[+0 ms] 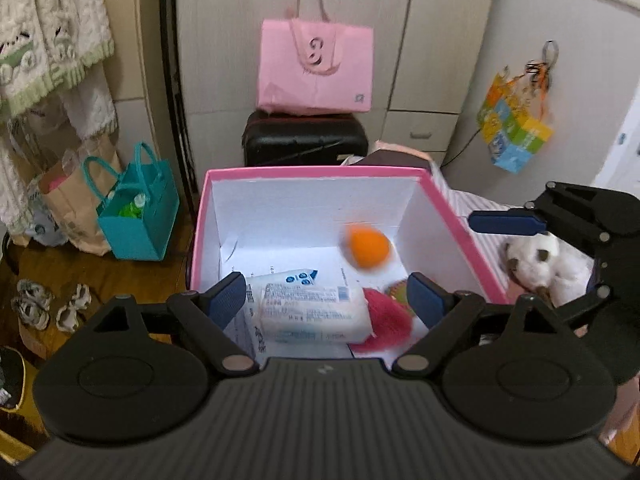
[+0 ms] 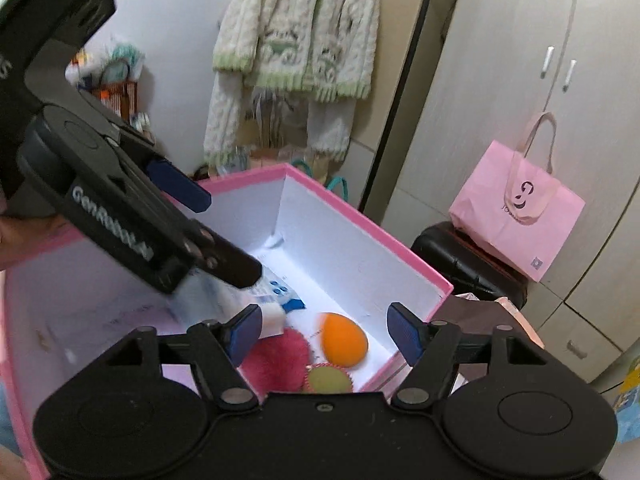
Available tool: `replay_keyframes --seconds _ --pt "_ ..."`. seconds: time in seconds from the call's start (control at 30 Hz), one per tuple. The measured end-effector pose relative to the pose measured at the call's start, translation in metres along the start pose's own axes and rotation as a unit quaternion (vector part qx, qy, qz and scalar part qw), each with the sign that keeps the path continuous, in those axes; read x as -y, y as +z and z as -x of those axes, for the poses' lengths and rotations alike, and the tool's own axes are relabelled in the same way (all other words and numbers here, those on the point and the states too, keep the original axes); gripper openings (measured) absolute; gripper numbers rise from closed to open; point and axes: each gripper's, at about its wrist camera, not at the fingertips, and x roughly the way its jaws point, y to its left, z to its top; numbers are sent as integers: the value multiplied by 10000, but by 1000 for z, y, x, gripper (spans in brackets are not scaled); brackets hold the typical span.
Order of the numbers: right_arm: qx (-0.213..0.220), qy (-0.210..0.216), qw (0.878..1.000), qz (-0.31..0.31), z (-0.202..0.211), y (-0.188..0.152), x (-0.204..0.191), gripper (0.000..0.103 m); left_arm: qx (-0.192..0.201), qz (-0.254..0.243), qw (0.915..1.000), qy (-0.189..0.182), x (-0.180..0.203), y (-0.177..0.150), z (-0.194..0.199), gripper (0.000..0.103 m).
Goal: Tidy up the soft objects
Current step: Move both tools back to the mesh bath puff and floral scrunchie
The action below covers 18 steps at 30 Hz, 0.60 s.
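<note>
Orange and blurred, a soft egg-shaped sponge [image 2: 345, 339] lies inside the pink box [image 2: 360, 216] near its right wall, low in the right wrist frame. Beside it sit a pink fluffy puff [image 2: 276, 360], a small green puff [image 2: 329, 379] and a white tissue pack [image 1: 312, 308]. Both the left gripper [image 1: 328, 300] and right gripper [image 2: 325, 330] hang over the box with jaws open and nothing between them. A white plush toy [image 1: 536, 260] lies outside, at centre right of the left wrist frame.
</note>
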Motion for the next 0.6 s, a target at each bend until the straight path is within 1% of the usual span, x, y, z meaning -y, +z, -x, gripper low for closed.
replay_keyframes --seconds 0.13,0.3,0.47,0.6 --pt "224 128 9991 -323 35 -12 -1 74 20 -152 9998 -144 4 -10 29 88" --pt "381 262 9954 -843 80 -25 0 74 169 -367 9987 -295 17 -25 71 88" --pt "335 312 9928 -1104 117 -35 -1 74 319 -732 9962 -336 39 -36 109 88" --pt "221 303 9933 -1092 144 -51 -5 74 333 -894 9938 -577 58 -46 130 88"
